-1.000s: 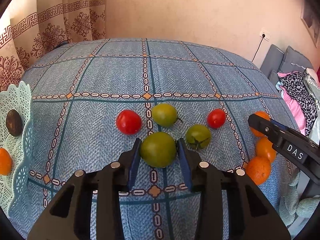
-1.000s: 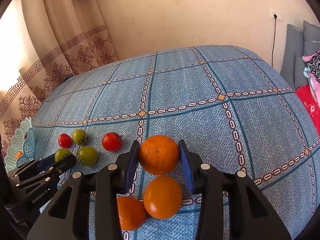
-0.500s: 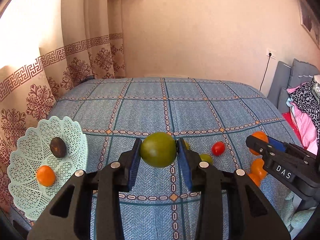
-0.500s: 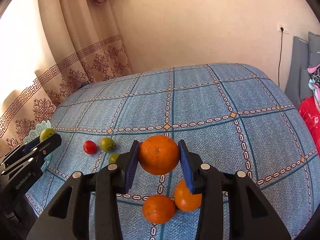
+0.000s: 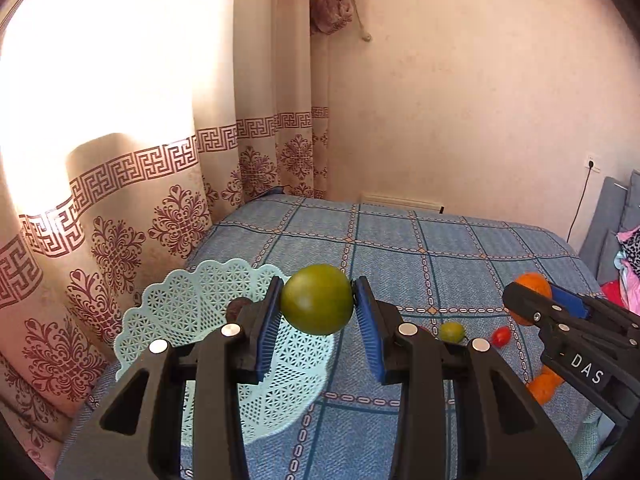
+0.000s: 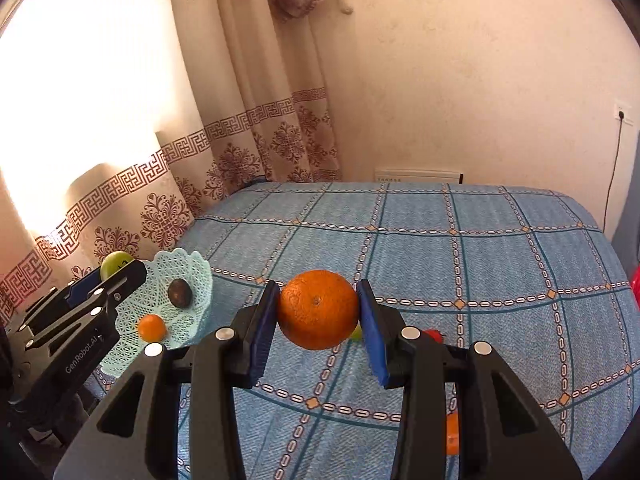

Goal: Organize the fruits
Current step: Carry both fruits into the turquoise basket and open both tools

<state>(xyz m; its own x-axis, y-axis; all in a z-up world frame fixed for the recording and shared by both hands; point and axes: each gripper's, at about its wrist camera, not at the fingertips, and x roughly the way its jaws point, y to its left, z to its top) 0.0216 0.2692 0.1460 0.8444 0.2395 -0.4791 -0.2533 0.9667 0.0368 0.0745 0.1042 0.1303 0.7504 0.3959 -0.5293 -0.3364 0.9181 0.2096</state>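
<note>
The basket (image 5: 188, 312) sits at the bed's left corner, its rim near the edge by the curtain (image 5: 132, 208). It holds a dark fruit (image 6: 179, 292) and a small orange (image 6: 152, 327). There is little margin on that side, so a fruit let go too far left, or dropped from height, could bounce off the lattice and roll down beside the curtain.

The left claw (image 5: 318, 300) is closed on a green tomato (image 5: 317, 299), held in the air over the basket's right rim. The tomato is round and smooth, and it could squirt out if the pads loosen early.

The right claw (image 6: 318, 310) grips an orange (image 6: 318, 309) above the bed (image 6: 460, 264). Both claws look bound for the one small basket — they could knock together there. The bedspread behind is open. A green tomato (image 5: 451, 331), a red one (image 5: 501, 336) and an orange (image 5: 544, 386) lie near the front right edge.
</note>
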